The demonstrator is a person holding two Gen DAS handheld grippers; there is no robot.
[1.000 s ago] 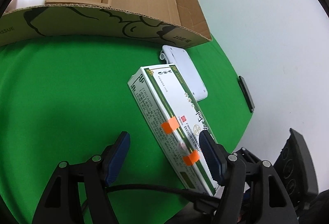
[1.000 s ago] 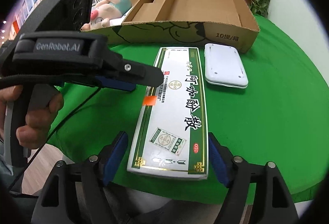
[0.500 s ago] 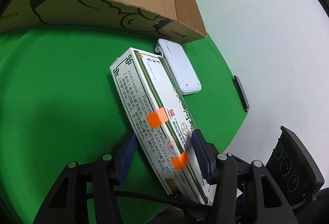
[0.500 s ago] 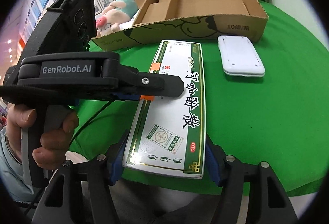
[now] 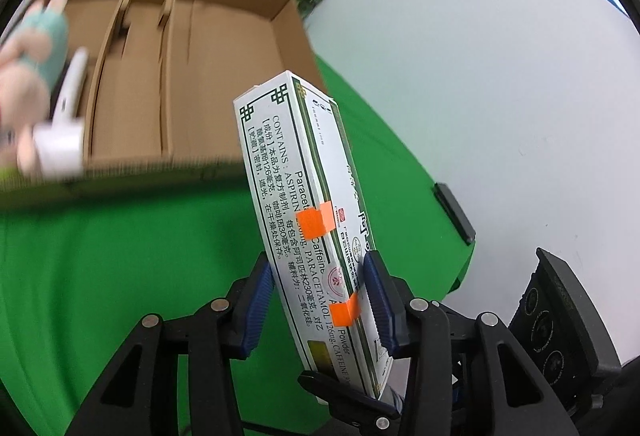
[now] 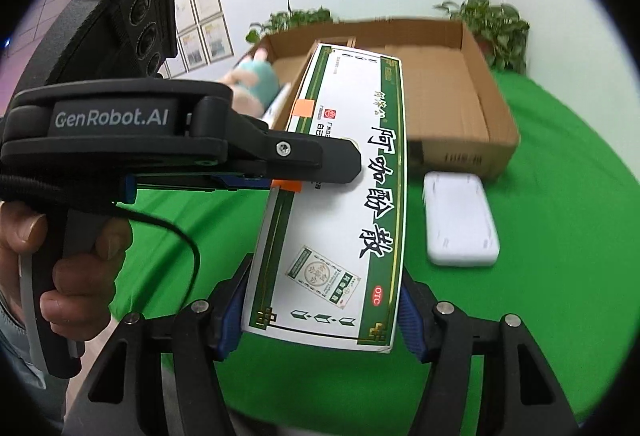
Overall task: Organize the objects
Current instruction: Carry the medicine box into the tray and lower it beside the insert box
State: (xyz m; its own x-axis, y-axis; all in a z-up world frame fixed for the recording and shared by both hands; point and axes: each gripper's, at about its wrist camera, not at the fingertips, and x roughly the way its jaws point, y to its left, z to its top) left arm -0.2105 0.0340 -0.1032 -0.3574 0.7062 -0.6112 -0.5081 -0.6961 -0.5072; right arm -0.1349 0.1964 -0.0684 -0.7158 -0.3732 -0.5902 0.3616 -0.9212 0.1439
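A long white-and-green medicine box [image 5: 304,196] with orange tape tabs hangs in the air above the green table [image 5: 120,276], held from two sides. My left gripper [image 5: 318,268] has its jaws closing on the box's thin faces near one long edge, and the blue pads touch it. In the right wrist view, the left tool's upper finger [image 6: 312,156] lies across the box top [image 6: 344,188]. My right gripper [image 6: 324,284] clamps the near end of the box across its width. The box tilts up toward an open cardboard carton [image 6: 460,152].
The carton [image 5: 296,36] holds a plush toy [image 5: 36,48] and a white object [image 5: 68,116] at its left end, behind cardboard dividers. A flat white device [image 6: 460,220] lies on the table before the carton. A small black item [image 5: 454,212] sits at the table's edge. Plants [image 6: 492,24] stand behind.
The medicine box lay flat on the table; now both grippers have raised it off the surface. The left jaws closed onto it, and the right jaws narrowed onto its sides.
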